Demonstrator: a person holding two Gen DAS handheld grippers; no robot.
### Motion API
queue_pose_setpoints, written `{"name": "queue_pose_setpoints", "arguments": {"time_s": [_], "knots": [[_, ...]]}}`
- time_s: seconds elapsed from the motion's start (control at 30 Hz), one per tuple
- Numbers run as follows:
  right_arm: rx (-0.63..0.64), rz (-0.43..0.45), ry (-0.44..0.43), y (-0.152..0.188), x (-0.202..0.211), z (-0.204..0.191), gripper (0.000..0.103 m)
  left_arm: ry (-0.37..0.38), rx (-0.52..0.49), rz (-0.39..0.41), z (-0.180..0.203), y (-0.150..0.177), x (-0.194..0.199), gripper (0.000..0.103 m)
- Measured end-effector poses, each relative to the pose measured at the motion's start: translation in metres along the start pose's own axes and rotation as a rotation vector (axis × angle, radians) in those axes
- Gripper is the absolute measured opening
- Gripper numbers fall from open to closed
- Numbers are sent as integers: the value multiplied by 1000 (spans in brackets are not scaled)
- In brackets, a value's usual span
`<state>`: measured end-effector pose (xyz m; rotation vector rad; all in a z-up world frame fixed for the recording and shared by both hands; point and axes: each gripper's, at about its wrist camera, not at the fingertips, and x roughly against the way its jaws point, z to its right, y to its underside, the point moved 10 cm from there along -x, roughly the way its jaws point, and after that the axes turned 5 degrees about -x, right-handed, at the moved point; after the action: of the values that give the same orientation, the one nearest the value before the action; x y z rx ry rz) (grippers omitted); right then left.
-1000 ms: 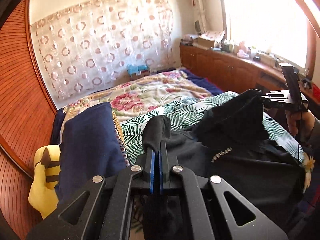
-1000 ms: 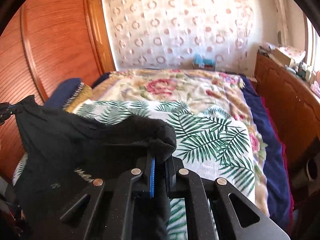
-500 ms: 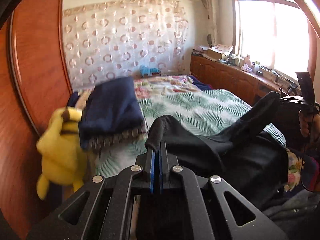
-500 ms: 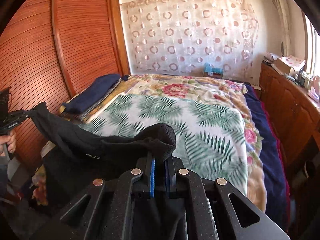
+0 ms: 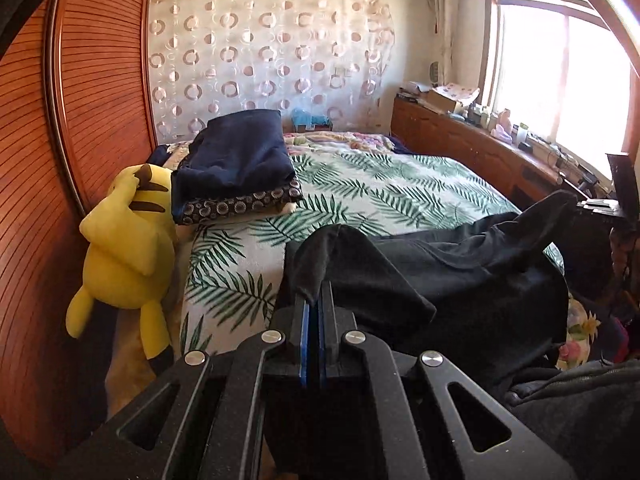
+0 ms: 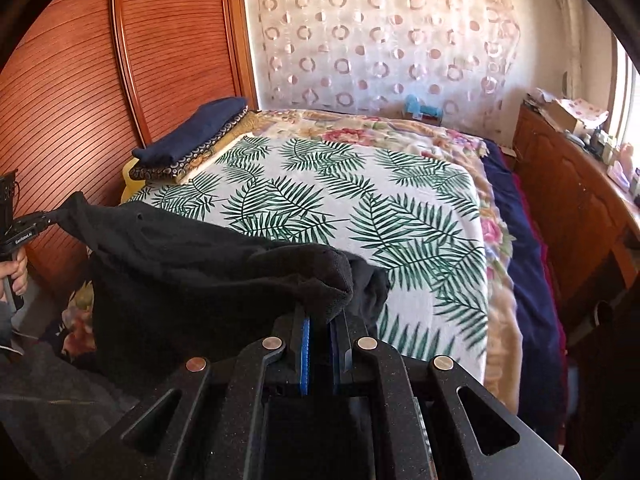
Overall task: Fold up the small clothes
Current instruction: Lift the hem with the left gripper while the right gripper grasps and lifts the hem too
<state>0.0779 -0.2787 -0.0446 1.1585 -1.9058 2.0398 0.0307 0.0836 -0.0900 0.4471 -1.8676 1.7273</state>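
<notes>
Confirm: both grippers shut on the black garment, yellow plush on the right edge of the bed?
Wrong side. In the left wrist view the plush hangs at the bed's left edge, by the wooden wall. Both the left gripper and right gripper are shut on the garment.

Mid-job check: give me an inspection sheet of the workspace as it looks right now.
Surface: bed with leaf-print sheet, mostly bare; floral blanket beyond it.
Job's things: black garment held up between both grippers at the near edge of the bed.
Clutter: folded navy pile at the far left corner; yellow plush against the wardrobe.
Grippers: left gripper shut on the garment; right gripper shut on the garment.
Cables: nothing seen.
Surroundings: wooden wardrobe at left, patterned curtain behind the bed, wooden cabinet under a bright window.
</notes>
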Motion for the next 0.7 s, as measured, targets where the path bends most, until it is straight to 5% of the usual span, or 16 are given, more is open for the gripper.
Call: {"name": "queue_pose_setpoints", "arguments": {"time_s": [0.33,0.43,0.57,0.63,0.7], "knots": [[-14,-130,24,57,-26,-2,7,-2,8,-55,-1,25,-21,8],[-21,-150,39,61,-31,0,7,-30,-7,-47,-2,21,-20,35],[-30,-150,38,58,-29,1,7,-60,-11,-30,-6,12,-19,46],[-36,-144,32,54,-25,1,7,-62,1,-18,-6,8,-21,78],[-36,-140,26,52,-25,-1,7,-26,30,5,-6,3,-22,84]]}}
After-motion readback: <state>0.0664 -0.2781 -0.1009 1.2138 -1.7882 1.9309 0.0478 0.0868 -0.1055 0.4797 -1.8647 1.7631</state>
